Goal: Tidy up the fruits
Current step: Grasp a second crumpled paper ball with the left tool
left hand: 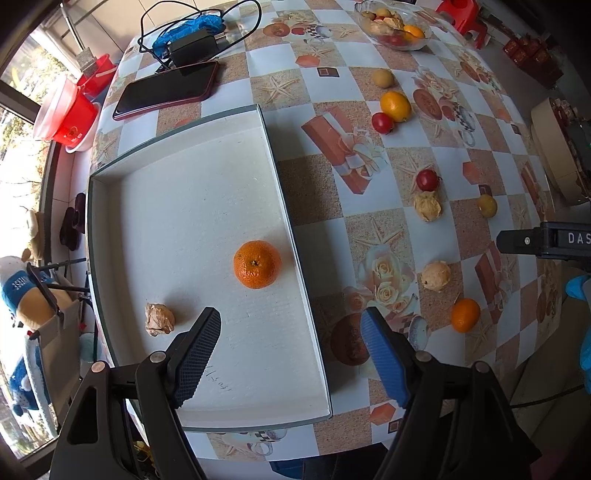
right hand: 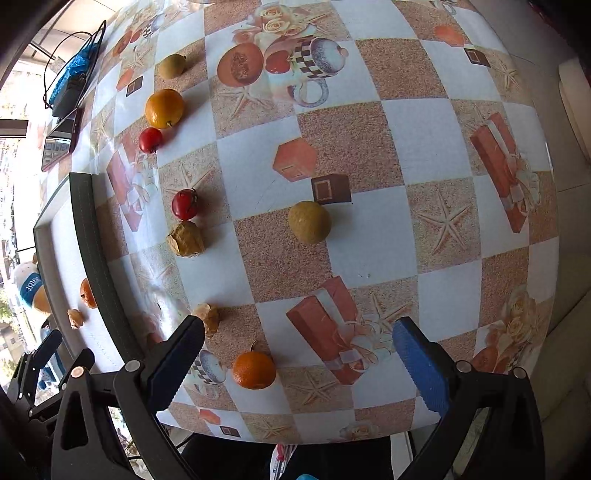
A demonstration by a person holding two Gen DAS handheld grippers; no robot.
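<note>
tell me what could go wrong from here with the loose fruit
The small orange mandarin sits near the table edge; a nudge from the open right gripper could roll it off. In the shallow white tray, the orange tangerine lies close to the low wall, and the open left gripper could bump it.

A dark phone (left hand: 166, 90) lies near a black charger (left hand: 194, 46) and blue cloth (left hand: 192, 26) on the patterned tablecloth (left hand: 325, 206).
</note>
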